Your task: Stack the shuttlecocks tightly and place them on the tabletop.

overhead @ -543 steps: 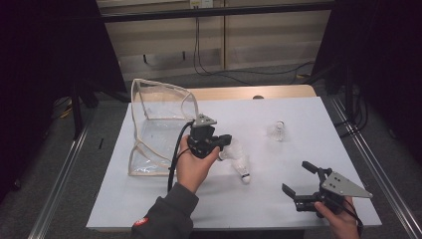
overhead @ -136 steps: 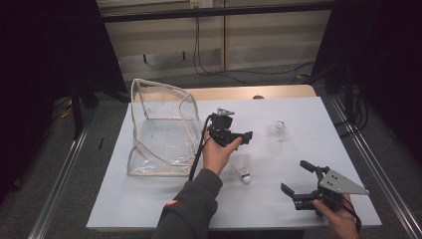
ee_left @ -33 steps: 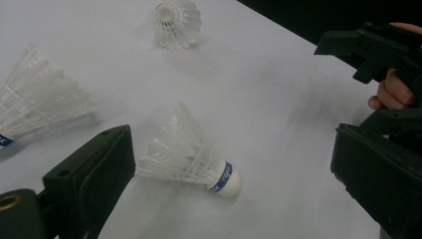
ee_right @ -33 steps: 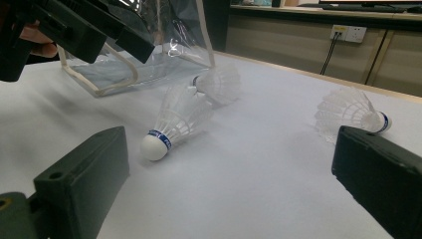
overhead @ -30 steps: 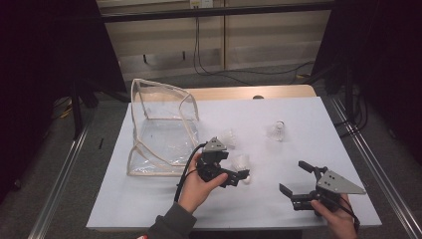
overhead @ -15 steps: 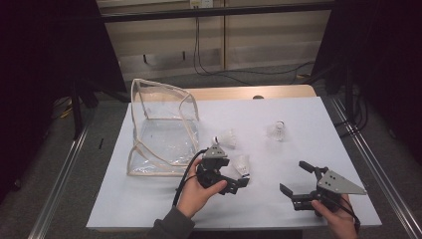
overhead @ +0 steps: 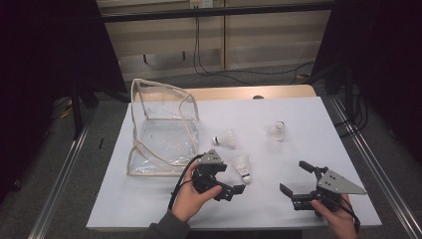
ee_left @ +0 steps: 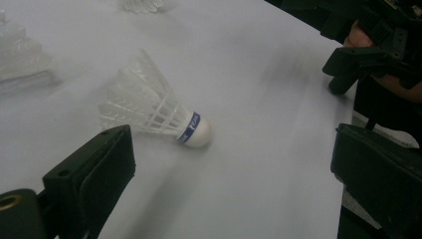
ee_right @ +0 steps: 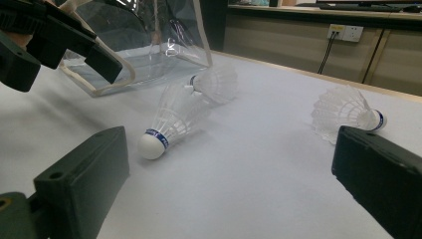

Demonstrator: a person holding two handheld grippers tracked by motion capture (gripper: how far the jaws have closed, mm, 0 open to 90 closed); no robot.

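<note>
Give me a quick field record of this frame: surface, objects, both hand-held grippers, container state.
surface: white table
shuttlecocks: three, all on the table, outside the bag
nearest shuttlecock: lies on its side, cork toward the person, just ahead of the left hand-held gripper
middle shuttlecock: lies beside the bag
far shuttlecock: apart, toward the right
container: clear plastic bag, open, nothing visible inside
left hand-held gripper: open, holds nothing
right hand-held gripper: open, holds nothing, rests low near the table's front edge

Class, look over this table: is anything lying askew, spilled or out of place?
Three shuttlecocks lie scattered on their sides on the white table: one by the open left gripper, one beside the clear bag, one farther right. The bag leans crookedly, mouth gaping.
</note>
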